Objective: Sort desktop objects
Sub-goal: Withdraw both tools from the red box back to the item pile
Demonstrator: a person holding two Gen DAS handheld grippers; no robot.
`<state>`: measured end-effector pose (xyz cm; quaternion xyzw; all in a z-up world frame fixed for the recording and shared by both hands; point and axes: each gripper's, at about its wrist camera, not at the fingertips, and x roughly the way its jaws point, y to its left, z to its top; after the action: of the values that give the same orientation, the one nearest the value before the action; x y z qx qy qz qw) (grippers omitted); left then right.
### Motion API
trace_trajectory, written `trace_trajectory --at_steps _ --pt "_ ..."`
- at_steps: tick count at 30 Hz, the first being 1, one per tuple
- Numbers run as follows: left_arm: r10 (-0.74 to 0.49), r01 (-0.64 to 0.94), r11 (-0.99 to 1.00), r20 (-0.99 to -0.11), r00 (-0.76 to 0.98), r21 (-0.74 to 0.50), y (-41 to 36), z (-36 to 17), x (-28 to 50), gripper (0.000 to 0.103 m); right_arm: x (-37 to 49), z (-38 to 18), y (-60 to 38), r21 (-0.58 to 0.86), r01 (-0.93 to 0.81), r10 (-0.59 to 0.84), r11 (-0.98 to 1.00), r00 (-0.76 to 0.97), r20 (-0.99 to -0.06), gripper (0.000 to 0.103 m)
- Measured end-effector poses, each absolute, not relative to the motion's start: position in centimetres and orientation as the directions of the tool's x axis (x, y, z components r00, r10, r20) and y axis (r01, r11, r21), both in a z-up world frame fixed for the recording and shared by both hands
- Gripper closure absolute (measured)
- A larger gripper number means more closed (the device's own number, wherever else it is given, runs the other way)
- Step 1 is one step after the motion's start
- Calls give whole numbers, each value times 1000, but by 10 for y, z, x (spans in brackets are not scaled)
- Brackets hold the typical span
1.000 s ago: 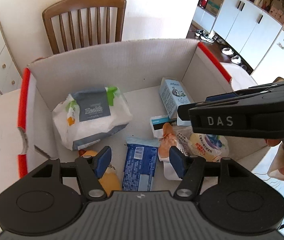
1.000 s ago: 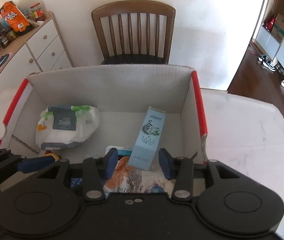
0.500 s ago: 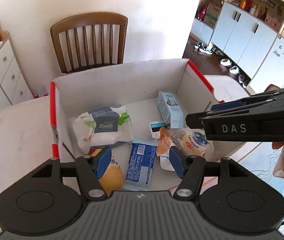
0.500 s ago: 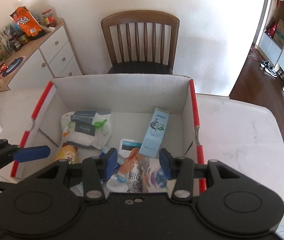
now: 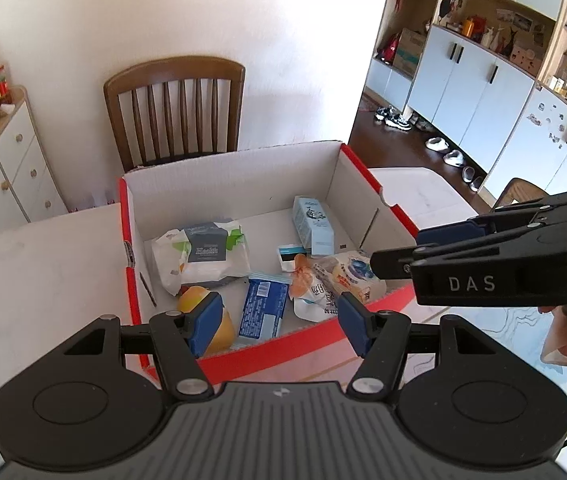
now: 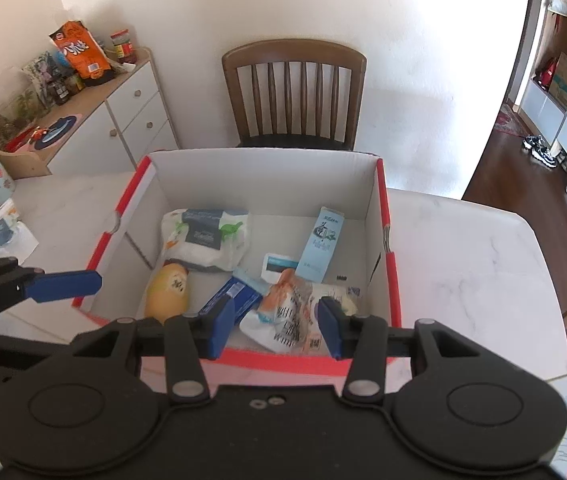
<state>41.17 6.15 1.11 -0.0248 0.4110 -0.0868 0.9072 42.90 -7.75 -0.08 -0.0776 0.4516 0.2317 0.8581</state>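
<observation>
Desktop objects lie together inside a white cardboard box with red edges (image 6: 381, 200) on the pale marble table (image 6: 463, 248). A white wet-wipe pack (image 6: 205, 238) sits at the box's left, a yellow pouch (image 6: 167, 292) in front of it, a blue packet (image 6: 229, 294) beside that, and a light-blue carton (image 6: 321, 244) leans toward the right wall. A crinkled snack bag (image 6: 295, 314) lies nearest the front rim. The left gripper (image 5: 275, 320) hangs above the near edge of the box, jaws released with nothing between them; the blue packet and yellow pouch appear below the gap, well under the pads. The right gripper (image 6: 273, 324) is likewise held over the front rim, jaws apart and empty, the snack bag showing beneath them untouched. A wooden chair (image 6: 295, 92) stands behind the box.
</observation>
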Motion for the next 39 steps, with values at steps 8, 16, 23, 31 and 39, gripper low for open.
trace_trajectory --at_steps 8,16,23,31,39 --pt "-214 162 977 -716 664 -142 60 17 381 40 396 7 -94 81 -491 353 867 492 -796 57" --pt "-219 180 975 -696 683 -130 58 16 349 40 361 7 -112 83 -526 382 847 492 -782 56" --pt "-224 189 974 -680 698 -127 59 8 322 40 330 0 -126 96 -532 402 841 496 -770 55" --pt "-258 226 965 -663 703 -135 54 -2 289 30 294 -17 -138 79 -558 413 826 503 -759 41" --pt "-268 229 962 -672 690 -149 49 -23 260 23 275 -41 -157 83 -539 389 838 483 -785 40"
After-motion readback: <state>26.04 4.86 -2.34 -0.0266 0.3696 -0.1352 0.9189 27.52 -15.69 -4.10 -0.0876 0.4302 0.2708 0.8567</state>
